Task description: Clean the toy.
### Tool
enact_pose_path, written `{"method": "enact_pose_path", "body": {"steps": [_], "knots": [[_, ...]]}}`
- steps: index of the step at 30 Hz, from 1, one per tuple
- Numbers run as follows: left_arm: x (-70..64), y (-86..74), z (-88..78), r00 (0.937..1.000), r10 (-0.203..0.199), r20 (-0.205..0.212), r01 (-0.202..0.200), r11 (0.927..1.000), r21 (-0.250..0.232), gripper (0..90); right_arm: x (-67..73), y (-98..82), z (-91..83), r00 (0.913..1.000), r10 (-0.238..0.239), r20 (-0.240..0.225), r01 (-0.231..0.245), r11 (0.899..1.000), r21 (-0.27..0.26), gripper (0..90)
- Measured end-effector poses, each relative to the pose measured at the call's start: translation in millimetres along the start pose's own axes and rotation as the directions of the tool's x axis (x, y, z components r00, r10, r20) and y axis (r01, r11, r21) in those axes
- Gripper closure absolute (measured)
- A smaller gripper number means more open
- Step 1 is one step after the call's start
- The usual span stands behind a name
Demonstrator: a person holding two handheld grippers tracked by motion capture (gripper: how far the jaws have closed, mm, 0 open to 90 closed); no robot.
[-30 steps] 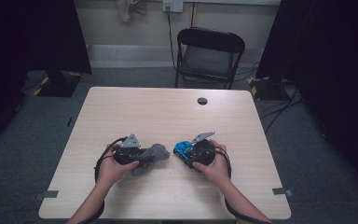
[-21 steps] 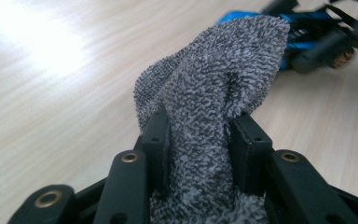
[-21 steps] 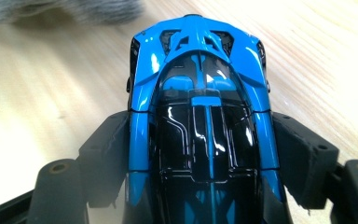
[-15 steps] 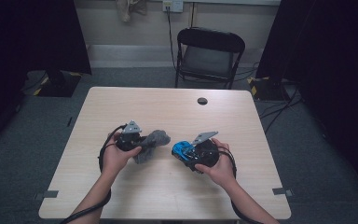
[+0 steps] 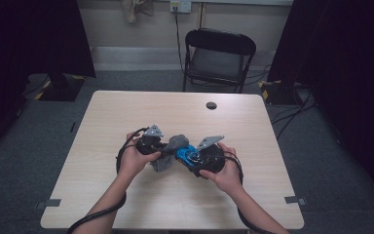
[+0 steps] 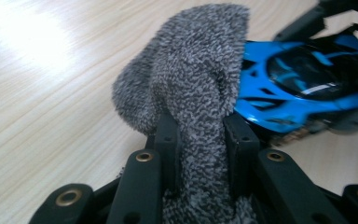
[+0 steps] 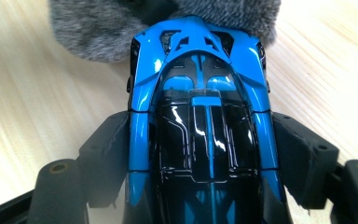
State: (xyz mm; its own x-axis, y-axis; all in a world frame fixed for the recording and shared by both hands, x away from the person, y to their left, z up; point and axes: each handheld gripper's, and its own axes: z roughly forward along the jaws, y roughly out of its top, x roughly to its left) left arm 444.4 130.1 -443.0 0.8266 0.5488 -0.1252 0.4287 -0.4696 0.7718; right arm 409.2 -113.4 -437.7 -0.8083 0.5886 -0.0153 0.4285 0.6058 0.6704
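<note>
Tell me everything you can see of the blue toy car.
The blue toy car is a glossy, plastic-looking sports model, bright blue with a black roof, dark windows and a blue centre stripe. The right gripper clamps its two sides, jaws pressed on the bodywork. One end presses into the grey fuzzy cloth pinched in the left gripper, over the wooden table.

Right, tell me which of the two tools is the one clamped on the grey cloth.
The left tool: its jaws pinch the fuzzy grey cloth, having just closed on it. The right tool instead grips the blue toy car by its sides.
</note>
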Motion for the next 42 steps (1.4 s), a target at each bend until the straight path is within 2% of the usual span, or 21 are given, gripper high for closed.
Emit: {"method": "enact_pose_path", "body": {"steps": [2,10,18,23,24,26,27,30,31,34,38,40,42], "knots": [[-2.7,0.8,-1.8,0.9999,0.016,0.003,-0.016,0.9999,0.007,71.3,-1.4,-0.3,1.6,1.0000,0.007,0.003,-0.007,1.000,0.007,26.4],[-6.3,-5.8,-9.8,0.9984,-0.019,0.053,0.018,0.9998,0.011,71.4,-6.8,1.7,2.6,0.9994,0.026,0.023,-0.027,1.000,0.012,26.4],[-14.3,-16.1,-14.2,0.9908,-0.047,0.127,0.046,0.9989,0.008,71.6,-11.7,2.6,4.8,0.9985,0.043,0.033,-0.044,0.999,0.027,26.4],[-14.0,-18.3,-18.4,0.9879,-0.027,0.153,0.027,0.9996,0.002,71.6,-16.1,1.5,3.7,0.9977,0.056,0.038,-0.057,0.998,0.022,26.4],[-12.5,-18.6,-20.0,0.9892,-0.032,0.143,0.032,0.9995,-0.001,71.6,-17.2,1.1,3.0,0.9975,0.062,0.035,-0.062,0.998,0.014,26.4],[-5.5,-18.5,-24.2,0.9951,-0.044,0.089,0.044,0.9990,-0.001,71.6,-18.0,1.0,0.7,0.9976,0.059,0.035,-0.060,0.998,0.014,26.4],[-0.3,-18.0,-26.5,0.9968,-0.063,0.051,0.063,0.9980,-0.010,71.5,-17.8,0.9,-0.9,0.9978,0.058,0.031,-0.058,0.998,0.013,26.4],[17.3,-12.6,-28.6,0.9949,-0.098,-0.026,0.097,0.9948,-0.031,71.4,-13.9,1.2,-5.5,0.9990,0.043,0.016,-0.043,0.999,0.009,26.4],[20.6,-9.3,-27.1,0.9947,-0.097,-0.034,0.096,0.9951,-0.023,71.4,-11.0,1.4,-6.5,0.9994,0.033,0.007,-0.033,0.999,0.003,26.4],[23.4,-1.0,-21.2,0.9957,-0.085,-0.038,0.084,0.9963,-0.017,71.3,-1.4,2.7,-8.1,0.9998,0.008,-0.020,-0.008,1.000,-0.004,26.4],[18.8,14.0,-7.5,0.9983,-0.059,-0.002,0.059,0.9981,-0.016,71.3,4.9,3.4,-4.7,0.9994,-0.009,-0.035,0.008,1.000,-0.001,26.4],[15.0,17.7,-2.0,0.9990,-0.038,0.022,0.038,0.9992,0.010,71.3,5.3,3.4,-3.9,0.9995,-0.021,-0.025,0.021,1.000,0.007,26.4],[11.6,18.7,2.9,0.9986,-0.023,0.047,0.022,0.9995,0.023,71.4,3.3,3.1,-4.7,0.9997,-0.010,-0.023,0.010,1.000,0.000,26.4]]}}
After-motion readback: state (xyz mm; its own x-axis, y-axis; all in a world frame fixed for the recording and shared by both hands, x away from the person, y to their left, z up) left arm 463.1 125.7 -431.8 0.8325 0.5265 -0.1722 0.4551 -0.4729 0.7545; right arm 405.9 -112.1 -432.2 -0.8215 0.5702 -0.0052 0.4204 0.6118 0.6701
